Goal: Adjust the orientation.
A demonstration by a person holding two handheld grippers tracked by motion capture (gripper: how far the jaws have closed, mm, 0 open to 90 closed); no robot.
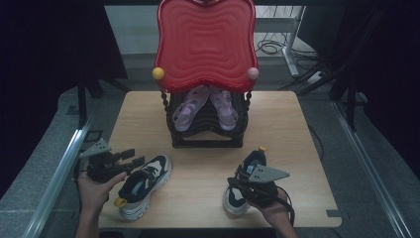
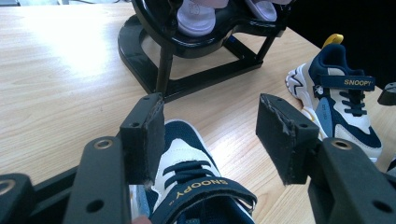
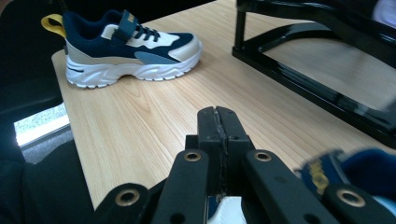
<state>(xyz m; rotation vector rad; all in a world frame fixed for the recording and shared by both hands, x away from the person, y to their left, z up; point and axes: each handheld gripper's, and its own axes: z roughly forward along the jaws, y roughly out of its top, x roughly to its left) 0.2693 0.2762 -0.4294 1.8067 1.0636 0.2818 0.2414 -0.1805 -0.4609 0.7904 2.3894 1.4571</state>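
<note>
Two sneakers [image 1: 143, 186] [image 1: 246, 183], two sandals [image 1: 190, 108] [image 1: 224, 106] (purple).

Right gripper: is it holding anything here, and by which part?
The right gripper has its jaws pressed together above the right sneaker; whether they pinch part of that shoe cannot be told. The left gripper is open over the left sneaker.
</note>
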